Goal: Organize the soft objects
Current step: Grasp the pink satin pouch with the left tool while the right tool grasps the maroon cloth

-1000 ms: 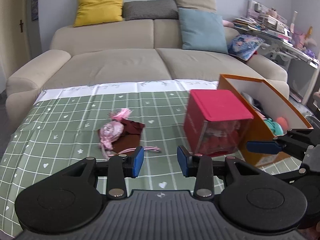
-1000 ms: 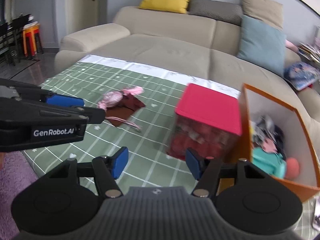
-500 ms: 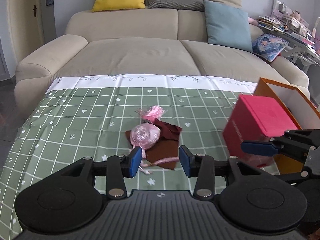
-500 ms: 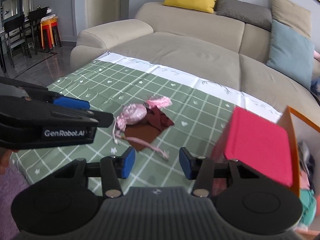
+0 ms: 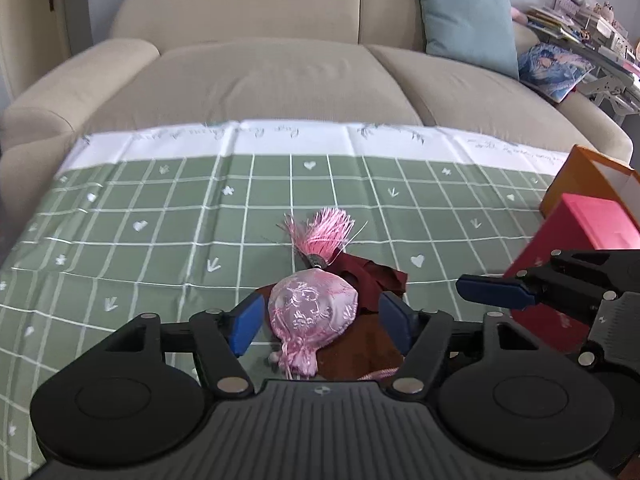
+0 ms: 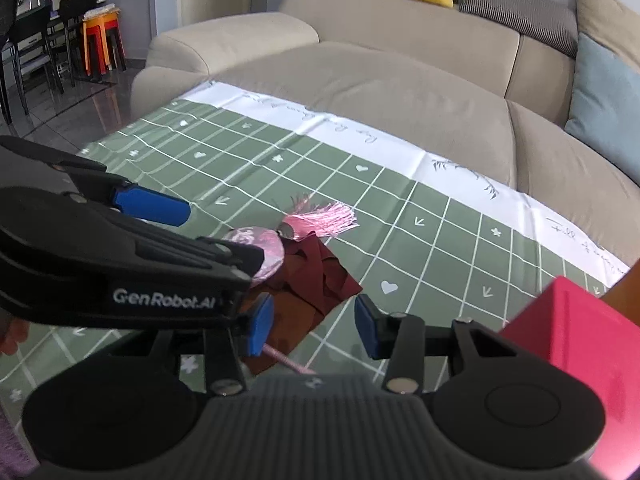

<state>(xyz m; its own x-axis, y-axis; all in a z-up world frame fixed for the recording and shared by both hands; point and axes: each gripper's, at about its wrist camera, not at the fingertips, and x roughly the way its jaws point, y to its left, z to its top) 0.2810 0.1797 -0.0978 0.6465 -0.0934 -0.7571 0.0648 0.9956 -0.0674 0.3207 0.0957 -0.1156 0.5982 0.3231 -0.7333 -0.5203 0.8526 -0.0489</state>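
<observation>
A pink embroidered pouch point(image 5: 312, 312) with a pink tassel point(image 5: 324, 232) lies on a dark red cloth point(image 5: 376, 280) on the green checked tablecloth point(image 5: 160, 216). My left gripper point(image 5: 320, 324) is open, its blue pads on either side of the pouch, not touching it. In the right wrist view the pouch point(image 6: 264, 248) is partly hidden behind the left gripper point(image 6: 152, 204). My right gripper point(image 6: 310, 328) is open and empty over the edge of the cloth point(image 6: 316, 280).
A pink-lidded box point(image 5: 592, 228) and an orange box point(image 5: 580, 176) stand at the right edge of the table. A beige sofa point(image 5: 280, 72) with cushions lies beyond. Chairs and stools point(image 6: 100, 40) stand far left.
Both grippers moved left and forward toward the pouch. The left gripper's jaws opened wider and now straddle the pouch. The pink box slid toward the right edge of both views.
</observation>
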